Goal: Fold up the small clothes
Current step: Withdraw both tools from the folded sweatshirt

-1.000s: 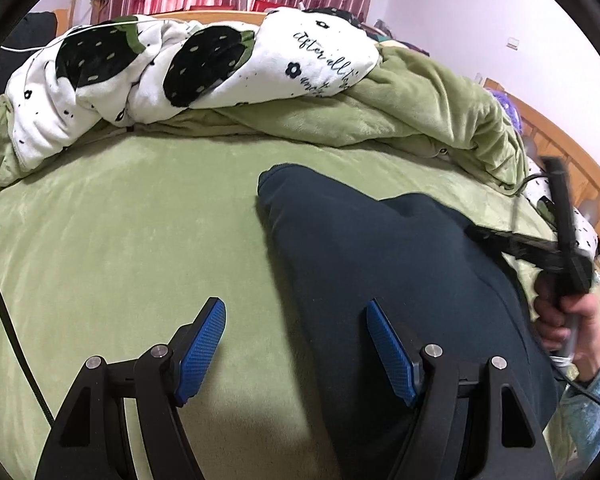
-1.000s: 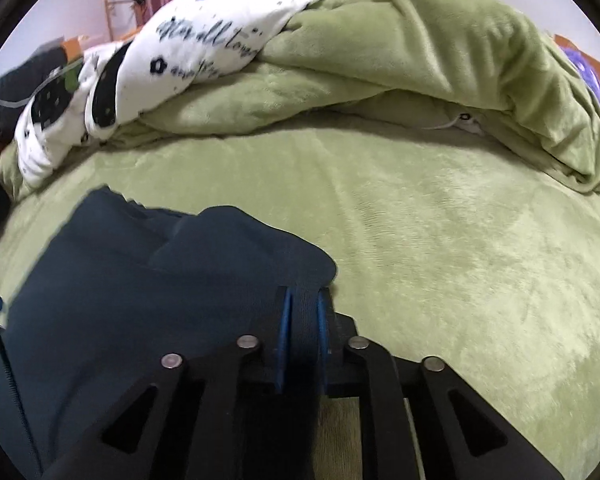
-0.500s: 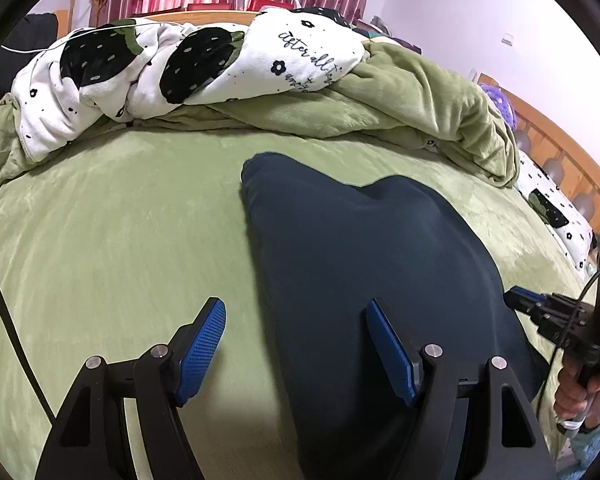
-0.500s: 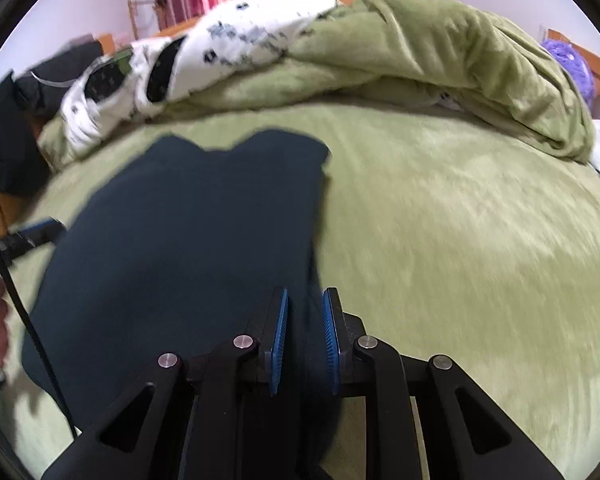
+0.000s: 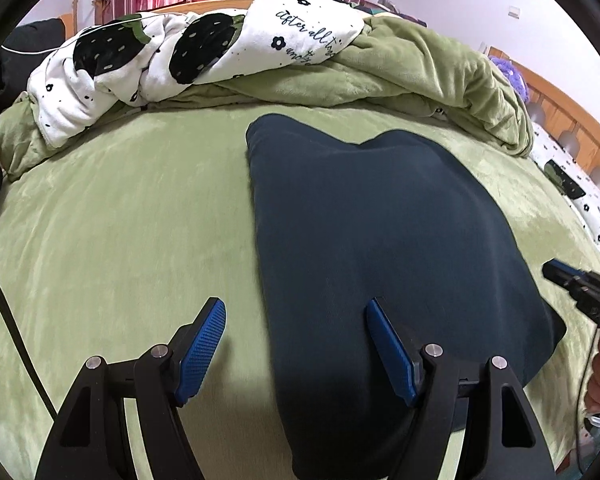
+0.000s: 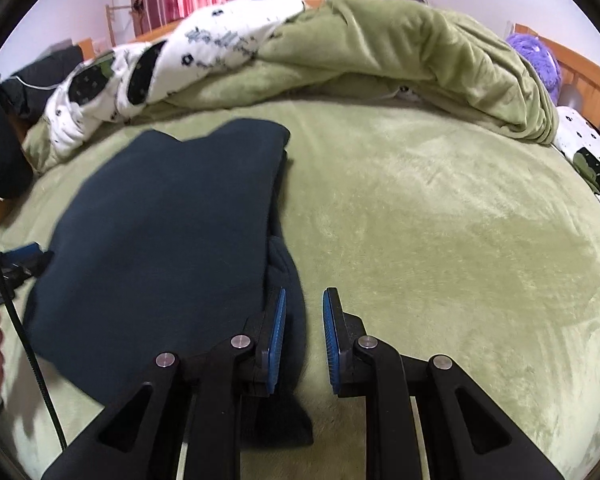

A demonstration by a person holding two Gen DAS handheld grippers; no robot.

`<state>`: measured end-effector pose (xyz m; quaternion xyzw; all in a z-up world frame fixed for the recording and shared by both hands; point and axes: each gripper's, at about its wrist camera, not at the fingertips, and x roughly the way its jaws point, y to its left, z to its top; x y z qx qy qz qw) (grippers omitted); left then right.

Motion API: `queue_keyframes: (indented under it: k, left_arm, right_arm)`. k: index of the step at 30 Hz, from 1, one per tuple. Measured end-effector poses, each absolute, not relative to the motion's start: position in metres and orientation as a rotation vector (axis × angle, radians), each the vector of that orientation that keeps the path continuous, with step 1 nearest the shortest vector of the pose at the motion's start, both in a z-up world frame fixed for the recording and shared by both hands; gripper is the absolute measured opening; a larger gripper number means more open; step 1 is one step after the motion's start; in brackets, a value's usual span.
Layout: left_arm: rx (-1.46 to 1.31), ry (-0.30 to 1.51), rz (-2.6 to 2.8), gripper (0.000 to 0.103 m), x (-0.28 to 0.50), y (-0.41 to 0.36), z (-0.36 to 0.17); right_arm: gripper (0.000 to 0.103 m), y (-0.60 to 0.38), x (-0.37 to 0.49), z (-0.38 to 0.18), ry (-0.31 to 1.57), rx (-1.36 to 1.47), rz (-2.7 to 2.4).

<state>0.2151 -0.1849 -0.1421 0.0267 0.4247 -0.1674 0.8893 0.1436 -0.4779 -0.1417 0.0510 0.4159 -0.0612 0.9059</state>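
The dark garment [image 5: 372,240] lay folded over once mid-bed [image 5: 120,220], likely needing another fold. Left gripper [image 5: 296,344] jaws stood wide, empty; right gripper [image 6: 304,332] jaws slightly parted, holding nothing.

My left gripper [image 5: 296,344]: jaws spread wide, nothing between pads, pointing forward and low. My right gripper [image 6: 304,332]: jaws parted narrowly, nothing pinched. Both held level, side by side.

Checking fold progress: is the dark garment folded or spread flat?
Folded: the dark garment lies doubled on the green bed, a second layer showing along its right edge.
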Motion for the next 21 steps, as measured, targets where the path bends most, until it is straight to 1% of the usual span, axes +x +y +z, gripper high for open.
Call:
queue_keyframes:
  k: [5, 9, 12, 17, 19, 21]
  left_arm:
    - [0.065, 0.896, -0.329, 0.071, 0.203, -0.187, -0.138]
    - [0.061, 0.907, -0.317, 0.071, 0.194, -0.186, -0.133]
    - [0.062, 0.913, -0.321, 0.071, 0.185, -0.185, -0.127]
    - [0.062, 0.885, -0.332, 0.071, 0.16, -0.185, -0.104]
    - [0.063, 0.866, -0.33, 0.071, 0.147, -0.184, -0.092]
    - [0.062, 0.841, -0.325, 0.071, 0.133, -0.182, -0.078]
  right_arm:
    - [0.021, -0.472, 0.13, -0.132, 0.866, 0.116, -0.122]
    - [0.028, -0.469, 0.121, -0.125, 0.873, 0.125, -0.146]
    - [0.029, -0.469, 0.113, -0.12, 0.876, 0.139, -0.163]
    - [0.032, -0.463, 0.092, -0.1, 0.867, 0.162, -0.169]
    - [0.039, -0.455, 0.082, -0.09, 0.86, 0.153, -0.181]
    - [0.04, -0.446, 0.07, -0.078, 0.843, 0.143, -0.193]
